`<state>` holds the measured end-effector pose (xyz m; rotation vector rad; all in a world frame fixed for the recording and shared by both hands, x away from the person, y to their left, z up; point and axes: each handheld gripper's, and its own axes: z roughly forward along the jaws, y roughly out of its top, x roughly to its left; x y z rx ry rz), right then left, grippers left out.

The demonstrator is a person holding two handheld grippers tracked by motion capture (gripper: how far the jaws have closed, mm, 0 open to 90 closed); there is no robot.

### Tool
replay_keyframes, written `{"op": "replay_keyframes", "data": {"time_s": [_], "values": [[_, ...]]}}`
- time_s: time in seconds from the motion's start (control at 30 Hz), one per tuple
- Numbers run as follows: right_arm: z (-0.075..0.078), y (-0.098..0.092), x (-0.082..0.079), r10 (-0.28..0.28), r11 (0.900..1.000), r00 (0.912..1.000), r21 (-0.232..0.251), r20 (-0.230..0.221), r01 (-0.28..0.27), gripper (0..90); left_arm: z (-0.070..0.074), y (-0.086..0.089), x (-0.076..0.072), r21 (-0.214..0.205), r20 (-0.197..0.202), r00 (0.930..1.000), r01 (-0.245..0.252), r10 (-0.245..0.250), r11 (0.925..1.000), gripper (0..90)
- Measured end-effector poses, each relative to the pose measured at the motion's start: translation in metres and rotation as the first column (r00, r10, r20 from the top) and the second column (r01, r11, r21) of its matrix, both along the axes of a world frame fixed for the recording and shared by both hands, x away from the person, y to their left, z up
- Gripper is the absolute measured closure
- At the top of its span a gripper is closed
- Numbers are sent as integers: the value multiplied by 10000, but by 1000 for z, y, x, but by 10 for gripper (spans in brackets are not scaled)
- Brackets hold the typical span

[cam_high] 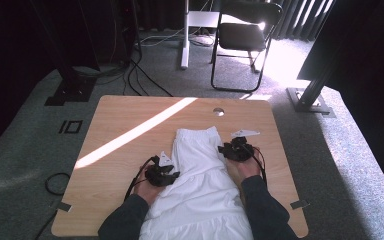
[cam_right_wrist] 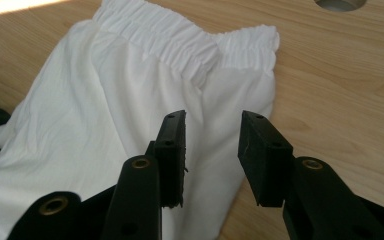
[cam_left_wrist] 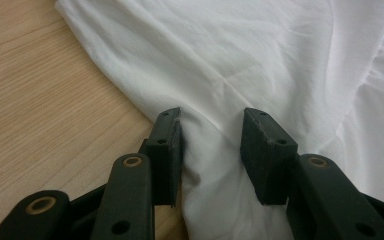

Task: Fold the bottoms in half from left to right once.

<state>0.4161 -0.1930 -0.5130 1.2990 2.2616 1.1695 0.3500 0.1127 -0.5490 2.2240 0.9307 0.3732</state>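
A white garment (cam_high: 200,170) with an elastic waistband lies flat on the wooden table (cam_high: 130,115), waistband at the far end, its lower part running off the near edge. My left gripper (cam_high: 172,172) rests at the garment's left edge. In the left gripper view its jaws stand apart over a shallow fold of the cloth (cam_left_wrist: 260,55), the pads not pressing it, gripper (cam_left_wrist: 212,117). My right gripper (cam_high: 227,149) is at the garment's right edge, below the waistband (cam_right_wrist: 180,42). Its jaws hover apart above the cloth (cam_right_wrist: 130,85) with nothing between them, gripper (cam_right_wrist: 211,120).
A round hole (cam_high: 218,111) sits in the table just beyond the waistband. A stripe of sunlight (cam_high: 135,131) crosses the table's left half. A black folding chair (cam_high: 245,35) and cables stand on the carpet behind the table. Bare wood lies on both sides of the garment.
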Motion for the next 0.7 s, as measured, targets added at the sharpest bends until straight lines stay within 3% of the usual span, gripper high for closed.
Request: {"op": "replay_keyframes", "data": {"time_s": [0.1,0.23,0.3,0.37,0.43,0.5,0.53,0.6,0.63,0.7], "values": [[-7,9,9,104,9999,9998,-111,-165,-106,588,0,0,0,3,13,10000,3,-3,10000,606],[-20,19,17,431,9984,9976,379,-550,-411,568,0,-1,0,35,24,10000,1,-2,10000,603],[-26,26,22,644,9974,9947,362,-799,-617,522,1,0,1,95,9,10000,-5,5,10000,593],[-31,32,27,1004,9950,9886,119,-1126,-997,718,1,0,2,126,-33,10000,-80,81,9999,557],[-26,35,25,805,9948,9939,-564,-753,-849,848,1,1,3,109,-113,9998,-161,163,9998,528],[-8,31,20,248,9974,9995,-681,185,-235,874,1,1,2,80,-111,9998,-149,150,9999,511],[5,27,15,-116,9953,9952,-941,974,208,877,1,1,2,56,-121,9998,-149,150,9999,506],[17,22,11,-484,9868,9820,-1433,1824,752,876,1,0,2,20,-229,9997,-122,122,9999,486],[18,20,12,-650,9830,9793,-1567,1919,960,874,1,-1,2,-10,-229,9996,-137,136,9999,487],[5,20,19,-754,9691,9855,-2217,1519,1083,865,1,-4,1,33,-215,9997,-138,139,9999,487]]}}
